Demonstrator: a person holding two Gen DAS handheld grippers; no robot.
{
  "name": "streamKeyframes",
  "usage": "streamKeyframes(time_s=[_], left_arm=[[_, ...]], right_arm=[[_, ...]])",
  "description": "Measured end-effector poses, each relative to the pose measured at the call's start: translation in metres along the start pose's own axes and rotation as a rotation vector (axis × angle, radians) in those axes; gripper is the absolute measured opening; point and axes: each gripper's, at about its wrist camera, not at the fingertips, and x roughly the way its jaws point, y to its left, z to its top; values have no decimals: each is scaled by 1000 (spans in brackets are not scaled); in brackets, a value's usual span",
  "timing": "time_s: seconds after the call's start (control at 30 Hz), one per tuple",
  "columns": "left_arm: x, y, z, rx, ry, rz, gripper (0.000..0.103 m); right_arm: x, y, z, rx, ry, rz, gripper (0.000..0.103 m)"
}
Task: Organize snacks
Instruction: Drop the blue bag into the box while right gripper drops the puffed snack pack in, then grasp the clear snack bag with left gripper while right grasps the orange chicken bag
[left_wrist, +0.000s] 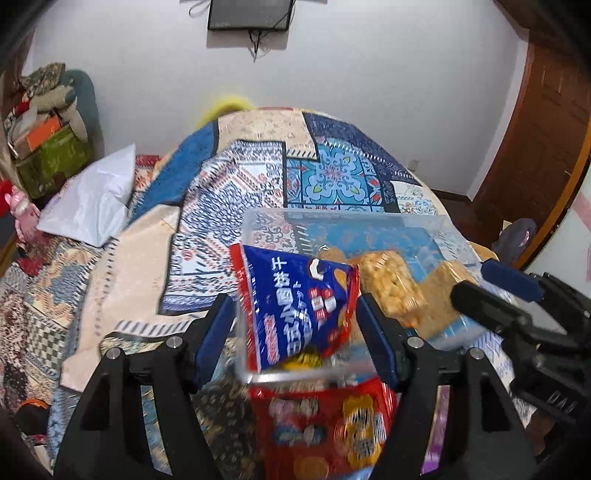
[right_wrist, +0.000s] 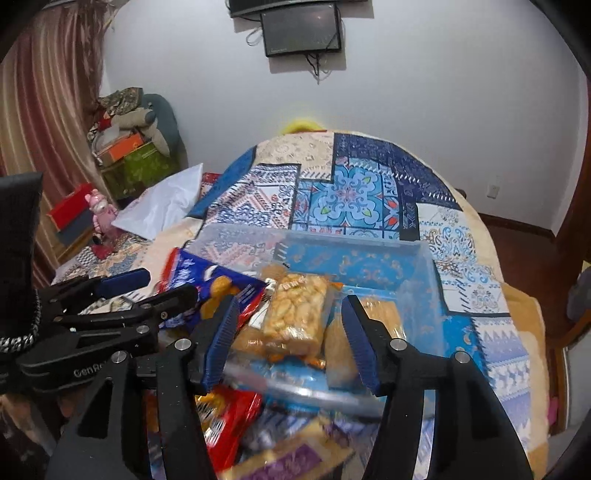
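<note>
Blue snack bag (left_wrist: 295, 306) between parted left claw (left_wrist: 297, 328) pads; right claw (right_wrist: 290, 339) open over clear bin (right_wrist: 424, 266).

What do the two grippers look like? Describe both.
The left gripper and the right gripper match: black plastic arms with silver screws and ribbed blue pads on two fingers. White lettering marks the left one's side in the right wrist view.

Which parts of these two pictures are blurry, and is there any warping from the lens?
Left wrist view: the red snack bag at the bottom is smeared with motion blur, while the blue snack bag stays readable. Right wrist view: the packets at the bottom edge are blurred; the rice-crisp bar is sharp. Both views bow the wall and table and darken at the corners.
</note>
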Motion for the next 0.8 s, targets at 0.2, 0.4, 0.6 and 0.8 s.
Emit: streamKeyframes(time_s=[0.2, 0.4, 0.6, 0.8], left_arm=[[-57, -11, -29, 83, -13, 32, 75], [-103, -19, -78, 98, 22, 9, 81], [-121, -20, -117, 87, 39, 10, 83], [-119, -15, -144, 72, 71, 25, 83]], right_arm=[[-43, 5, -15, -10, -13, 21, 56], [-80, 12, -50, -20, 0, 40, 59], [-94, 18, -88, 12, 32, 87, 77], [-75, 31, -110, 53, 112, 122, 77]])
